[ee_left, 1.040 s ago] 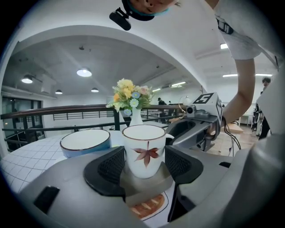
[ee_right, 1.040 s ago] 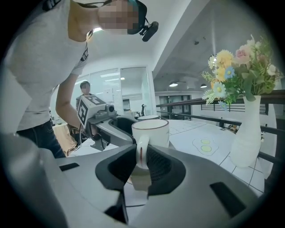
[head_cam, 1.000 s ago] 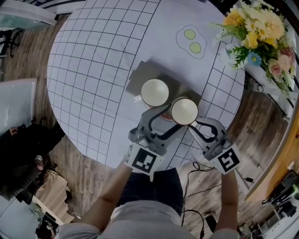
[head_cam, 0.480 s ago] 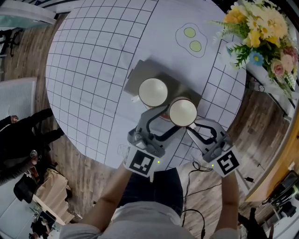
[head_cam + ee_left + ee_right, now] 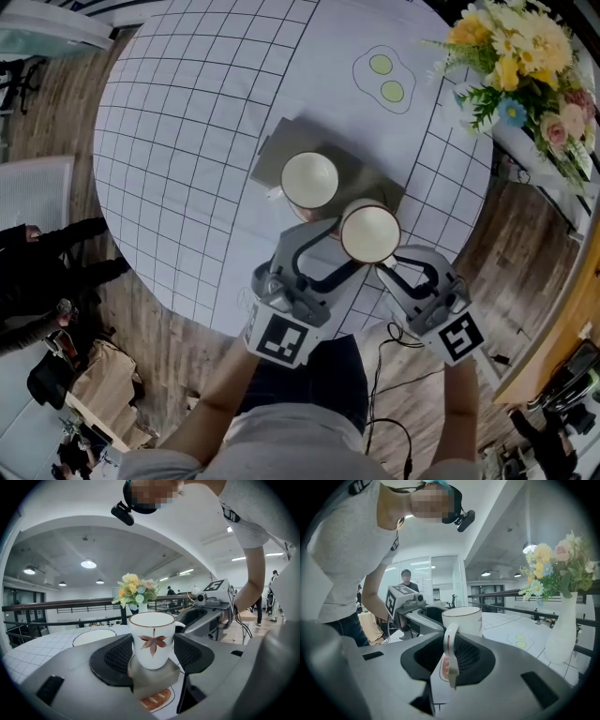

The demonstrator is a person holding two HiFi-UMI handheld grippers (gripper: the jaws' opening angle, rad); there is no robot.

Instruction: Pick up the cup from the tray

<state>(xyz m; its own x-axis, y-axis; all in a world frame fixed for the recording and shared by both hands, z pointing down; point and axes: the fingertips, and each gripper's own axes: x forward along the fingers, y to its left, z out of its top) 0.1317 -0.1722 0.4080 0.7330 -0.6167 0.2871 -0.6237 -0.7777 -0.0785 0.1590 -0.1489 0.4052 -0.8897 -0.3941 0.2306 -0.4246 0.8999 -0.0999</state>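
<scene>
Right tool [image 5: 451,657] clamped; left tool [image 5: 152,652] alongside

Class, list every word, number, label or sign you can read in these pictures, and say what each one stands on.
None can be read.
Shirt print: too blurred to read.
Marker cubes: square code patterns, no letters.
Cup: a leaf motif, no words.
</scene>
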